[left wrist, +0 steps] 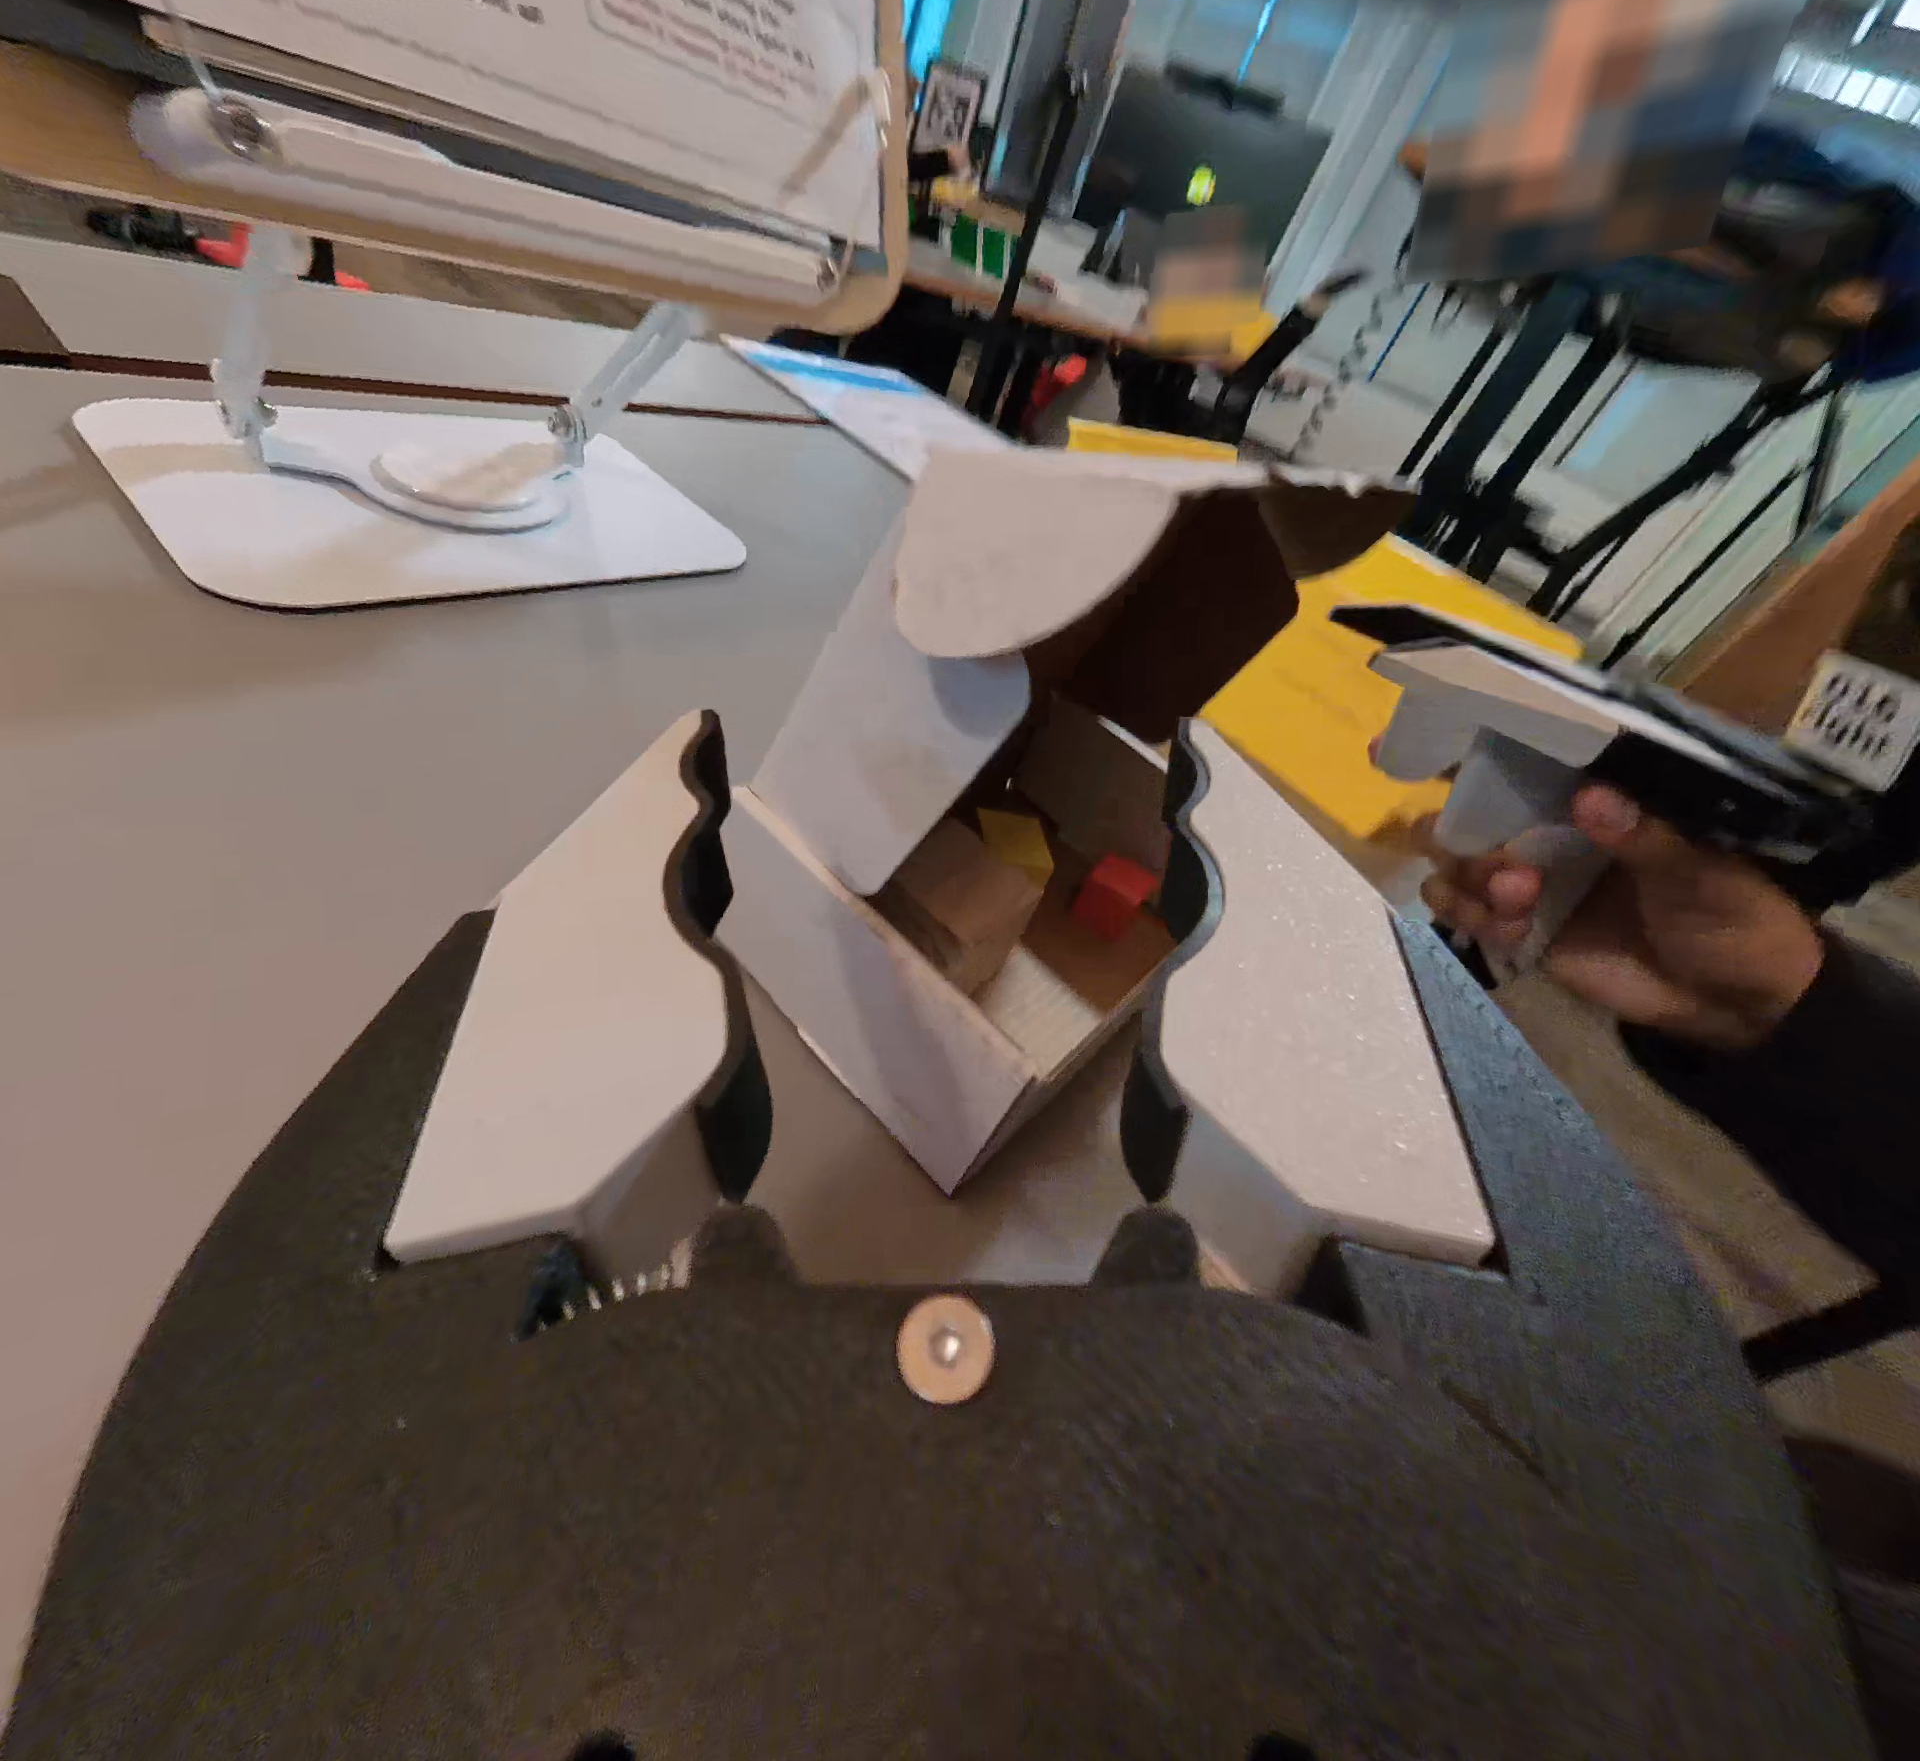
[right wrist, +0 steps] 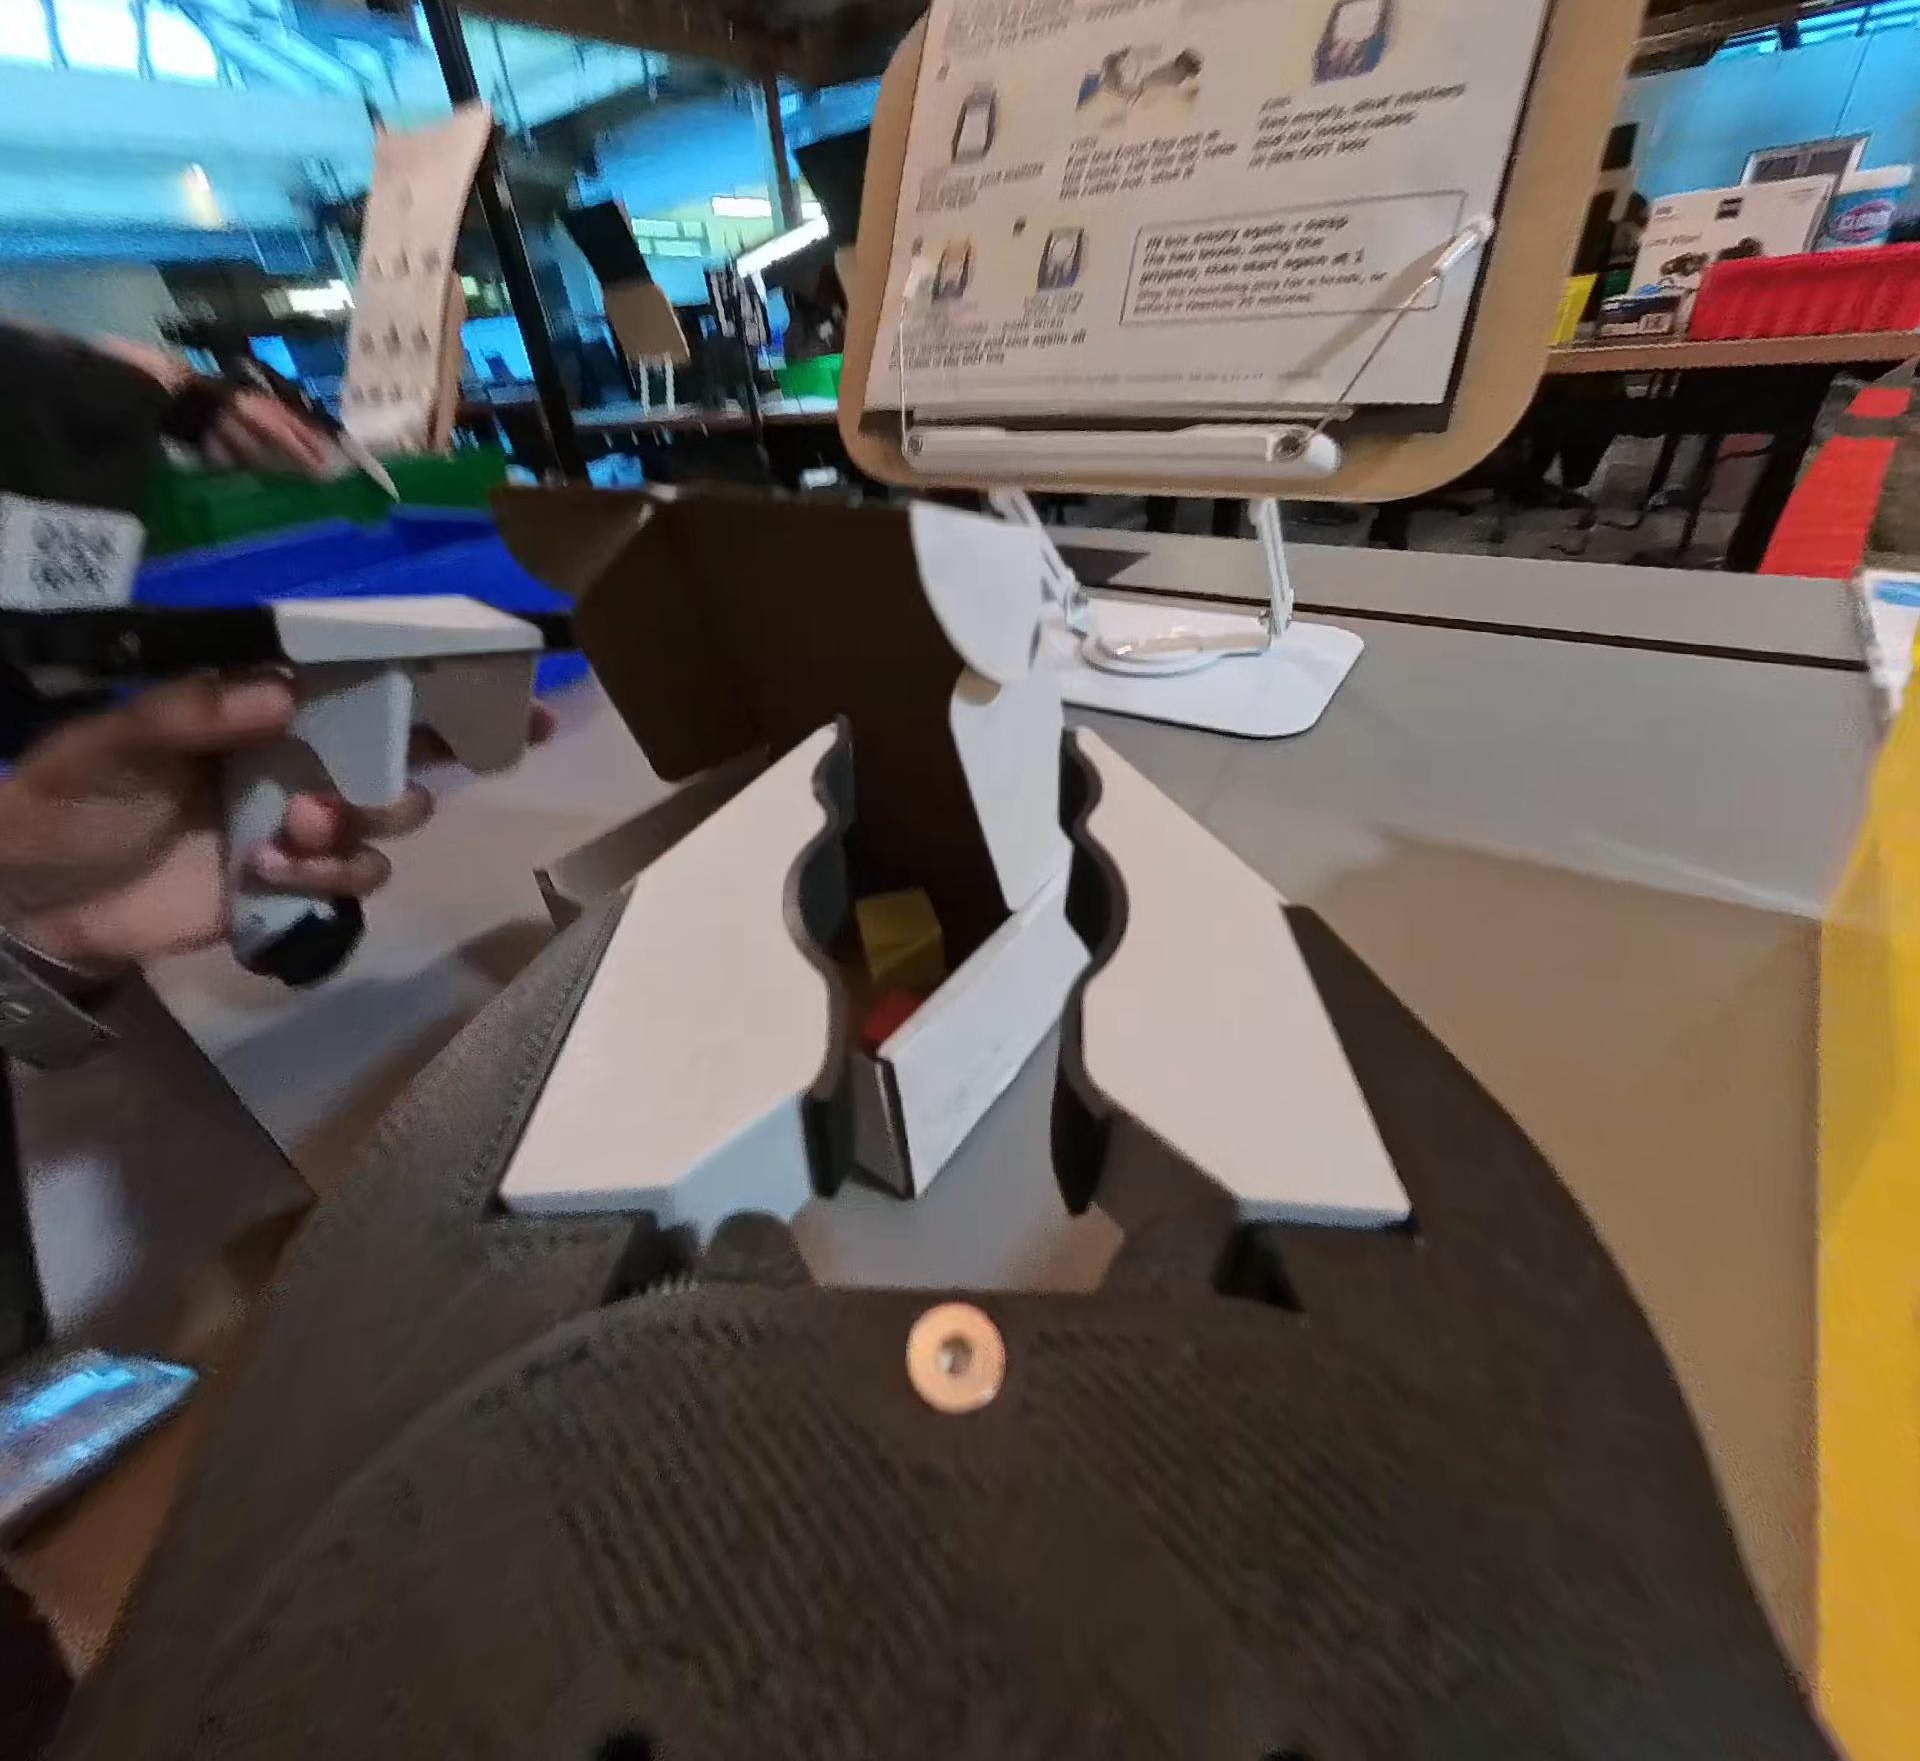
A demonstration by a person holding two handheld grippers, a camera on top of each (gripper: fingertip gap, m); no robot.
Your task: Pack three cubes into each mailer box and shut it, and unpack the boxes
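In the left wrist view, the mailer box (left wrist: 894, 1005) was seen on the table (left wrist: 260, 828), lid raised, corner-on between the wide-spread, empty fingers of the left gripper (left wrist: 940, 880); a red cube (left wrist: 1112, 892), a yellow cube (left wrist: 1018, 844) and a wooden cube (left wrist: 966, 890) lay inside. In the right wrist view, the right gripper (right wrist: 951, 911) was narrower yet open, nothing gripped, straddling the box's side wall (right wrist: 977, 1015); the wooden cube was hidden.

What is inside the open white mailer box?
Inside the mailer box: a red cube, a yellow cube and a plain wooden cube. The half-raised lid and side flaps cover the rear of the interior, so anything there is hidden.
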